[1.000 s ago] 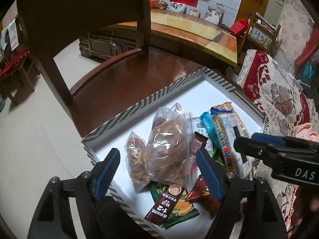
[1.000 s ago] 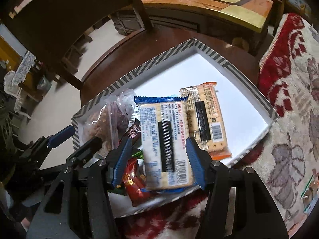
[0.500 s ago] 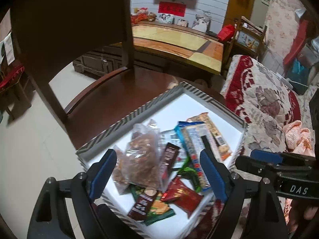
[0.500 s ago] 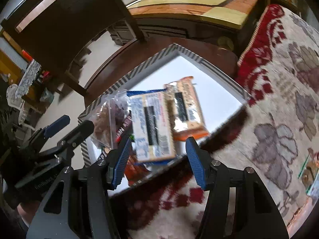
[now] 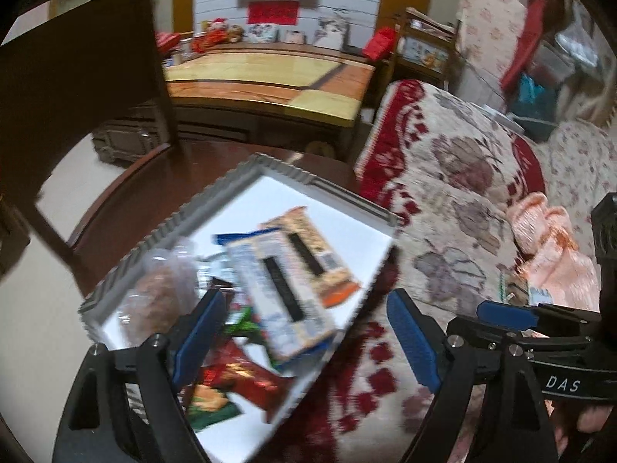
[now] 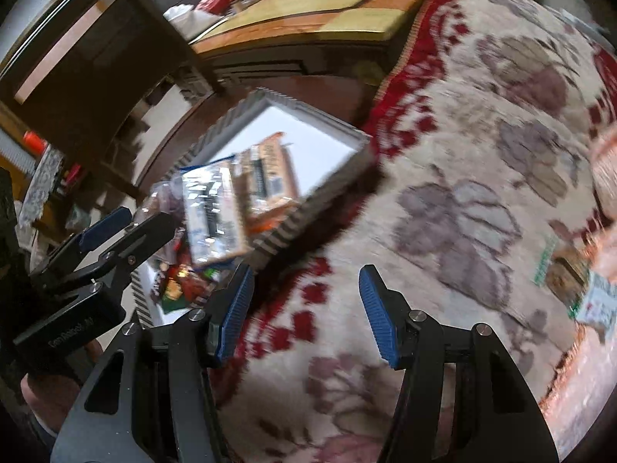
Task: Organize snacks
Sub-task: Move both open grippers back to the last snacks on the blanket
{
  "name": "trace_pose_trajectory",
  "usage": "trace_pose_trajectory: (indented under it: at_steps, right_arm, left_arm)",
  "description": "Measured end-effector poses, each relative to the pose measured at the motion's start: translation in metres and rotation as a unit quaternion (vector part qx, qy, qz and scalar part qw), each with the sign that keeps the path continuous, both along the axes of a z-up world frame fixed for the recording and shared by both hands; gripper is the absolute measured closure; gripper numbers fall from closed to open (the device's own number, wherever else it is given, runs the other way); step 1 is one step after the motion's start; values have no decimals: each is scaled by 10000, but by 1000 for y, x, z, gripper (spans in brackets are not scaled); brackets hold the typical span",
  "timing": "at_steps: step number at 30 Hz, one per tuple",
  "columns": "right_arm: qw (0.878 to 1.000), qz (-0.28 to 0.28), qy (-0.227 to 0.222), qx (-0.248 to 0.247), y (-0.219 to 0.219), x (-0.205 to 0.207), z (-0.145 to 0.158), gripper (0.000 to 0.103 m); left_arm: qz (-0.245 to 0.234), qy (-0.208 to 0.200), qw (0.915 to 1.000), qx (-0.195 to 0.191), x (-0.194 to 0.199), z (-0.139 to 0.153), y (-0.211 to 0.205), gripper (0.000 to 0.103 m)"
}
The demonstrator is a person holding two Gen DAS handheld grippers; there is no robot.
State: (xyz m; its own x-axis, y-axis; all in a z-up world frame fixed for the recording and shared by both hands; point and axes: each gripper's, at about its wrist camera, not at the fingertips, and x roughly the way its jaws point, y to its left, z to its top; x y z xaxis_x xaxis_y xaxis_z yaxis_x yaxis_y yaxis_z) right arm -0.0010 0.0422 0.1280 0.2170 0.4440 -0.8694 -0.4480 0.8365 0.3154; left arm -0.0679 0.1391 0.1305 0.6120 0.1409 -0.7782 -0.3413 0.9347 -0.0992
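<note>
Both views are motion-blurred. The snack packets lie heaped in a shallow white cardboard tray with a grey striped rim (image 5: 246, 171), set on a dark wooden seat beside a floral red-and-cream cover (image 5: 462, 200). The left gripper (image 5: 304, 341) has just been opening; its jaws are seen wide apart and empty above the pile. The right gripper (image 6: 304, 310) is held partly open, empty, over the cover. The blue-edged cracker packet (image 5: 281, 293) is judged light, stiff, slippery and crush-prone; a hold across its narrow width is advised. The clear bag of brown snacks (image 5: 162, 293) looks soft and better taken near its gathered top.
</note>
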Motion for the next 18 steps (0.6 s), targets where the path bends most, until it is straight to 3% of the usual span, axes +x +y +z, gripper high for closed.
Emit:
trace_pose_trajectory:
  at_steps: [18]
  right_arm:
    - [9919, -1266, 40, -125, -147, 2, -6, 46]
  left_arm:
    - [-908, 204, 9956, -138, 45, -11, -87, 16]
